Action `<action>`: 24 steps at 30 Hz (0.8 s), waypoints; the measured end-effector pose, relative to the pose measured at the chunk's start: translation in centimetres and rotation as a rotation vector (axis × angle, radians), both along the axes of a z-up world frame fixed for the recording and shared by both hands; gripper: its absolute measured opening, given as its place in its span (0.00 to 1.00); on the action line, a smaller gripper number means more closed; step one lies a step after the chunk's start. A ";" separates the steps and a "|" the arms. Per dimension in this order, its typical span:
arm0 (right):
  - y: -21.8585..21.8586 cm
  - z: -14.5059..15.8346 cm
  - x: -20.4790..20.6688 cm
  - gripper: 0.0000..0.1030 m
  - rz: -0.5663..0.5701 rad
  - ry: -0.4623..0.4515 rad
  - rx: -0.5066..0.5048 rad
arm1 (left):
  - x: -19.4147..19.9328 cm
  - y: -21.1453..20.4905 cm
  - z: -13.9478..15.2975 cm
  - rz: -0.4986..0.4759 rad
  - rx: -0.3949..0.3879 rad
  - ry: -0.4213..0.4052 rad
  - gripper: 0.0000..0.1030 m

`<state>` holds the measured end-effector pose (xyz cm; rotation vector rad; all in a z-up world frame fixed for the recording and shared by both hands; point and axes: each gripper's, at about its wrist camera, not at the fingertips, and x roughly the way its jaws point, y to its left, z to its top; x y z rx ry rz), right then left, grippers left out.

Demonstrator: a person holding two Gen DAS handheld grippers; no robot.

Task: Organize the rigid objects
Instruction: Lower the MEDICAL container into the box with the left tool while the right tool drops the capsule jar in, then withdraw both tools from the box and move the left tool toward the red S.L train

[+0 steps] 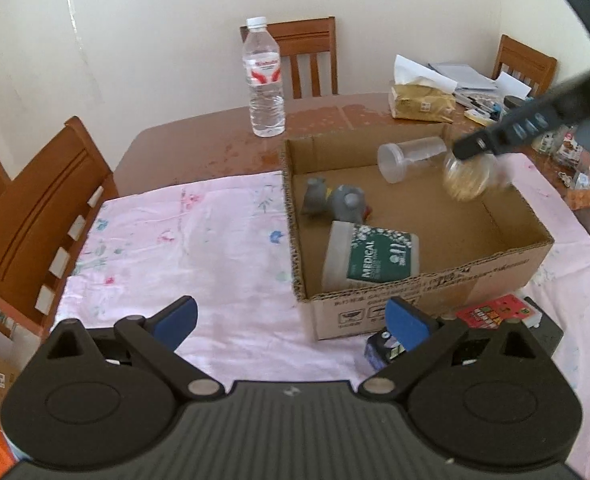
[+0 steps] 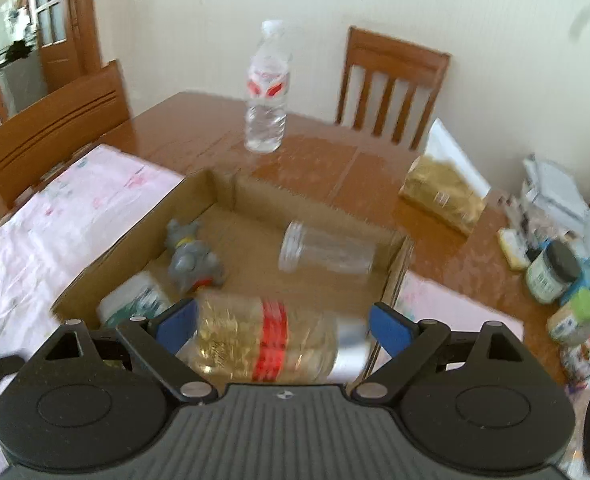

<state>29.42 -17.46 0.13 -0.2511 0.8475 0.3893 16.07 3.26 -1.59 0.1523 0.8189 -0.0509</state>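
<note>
An open cardboard box (image 1: 415,292) stands on a pink flowered cloth (image 1: 183,240). Inside lie a grey toy figure (image 1: 335,200), a green "MEDICAL" pack (image 1: 379,256) and an empty clear jar (image 1: 411,158) on its side. My right gripper (image 2: 283,316) hangs over the box's near right corner, jaws apart. A jar of golden grains (image 2: 263,340) with a red label and silver lid lies blurred between its fingers, with a gap at the lid end. In the left wrist view this jar (image 1: 467,178) sits just under a right finger (image 1: 507,134). My left gripper (image 1: 291,312) is open and empty over the cloth, in front of the box.
A water bottle (image 1: 265,80) stands on the wooden table behind the box. A small dark carton (image 1: 381,350) and a red packet (image 1: 495,312) lie by the box's front. A tissue pack (image 2: 443,196), jars (image 2: 551,272) and papers crowd the right side. Chairs (image 1: 43,208) ring the table.
</note>
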 end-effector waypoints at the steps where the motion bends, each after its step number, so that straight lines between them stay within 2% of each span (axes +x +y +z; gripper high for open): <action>1: 0.1 0.0 0.3 0.98 -0.003 -0.003 0.004 | -0.1 0.2 0.0 0.000 0.006 0.001 0.97; 4: 0.2 -0.2 1.0 1.00 -0.029 0.000 -0.009 | -0.5 0.4 0.0 0.001 0.014 0.003 0.97; 10: -0.6 0.3 -0.5 1.00 -0.038 0.007 0.008 | -0.5 0.8 -0.3 0.000 -0.001 0.012 0.97; 20: -2.5 0.5 -4.9 1.00 -0.103 0.006 0.042 | -0.7 0.1 -1.1 -0.050 -0.004 0.031 0.97; 24: -3.0 -0.3 -7.2 1.00 -0.135 0.004 0.020 | -1.0 -0.5 -1.3 -0.083 -0.012 0.045 0.97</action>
